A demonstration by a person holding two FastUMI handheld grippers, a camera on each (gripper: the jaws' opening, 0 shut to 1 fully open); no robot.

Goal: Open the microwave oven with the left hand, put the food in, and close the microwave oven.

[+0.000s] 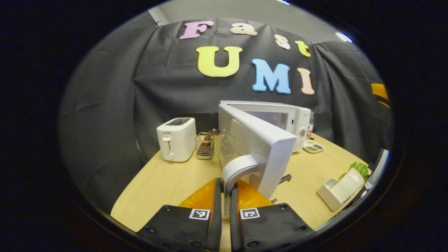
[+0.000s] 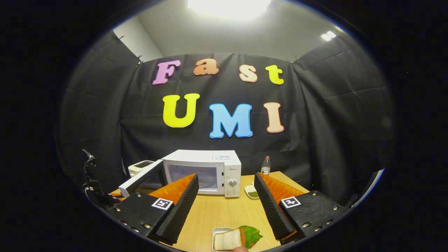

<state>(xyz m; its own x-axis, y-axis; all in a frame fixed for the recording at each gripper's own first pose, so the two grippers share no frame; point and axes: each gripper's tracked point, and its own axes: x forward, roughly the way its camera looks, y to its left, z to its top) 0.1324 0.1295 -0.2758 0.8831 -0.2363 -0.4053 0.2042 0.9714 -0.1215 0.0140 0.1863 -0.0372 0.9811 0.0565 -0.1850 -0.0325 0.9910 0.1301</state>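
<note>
Left gripper view: table (image 1: 168, 182) carrying microwave (image 1: 280, 119) at back, door (image 1: 259, 150) swinging open toward camera. Left gripper (image 1: 225, 199) clamping door handle (image 1: 239, 168), both fingers pressing on it. Toaster (image 1: 176, 138) sitting left of microwave, wire rack (image 1: 204, 145) between. Right gripper (image 2: 225, 206) hovering with jaws spread wide, gripping nothing. Sandwich (image 2: 234, 238) lying in small white tray (image 2: 218, 231) on table near edge, just below it.

table (image 2: 224, 213) | on it: microwave (image 2: 206, 171), toaster (image 1: 176, 139), rack (image 1: 204, 146), sandwich tray (image 1: 329, 194), bottle (image 2: 266, 165)
</note>
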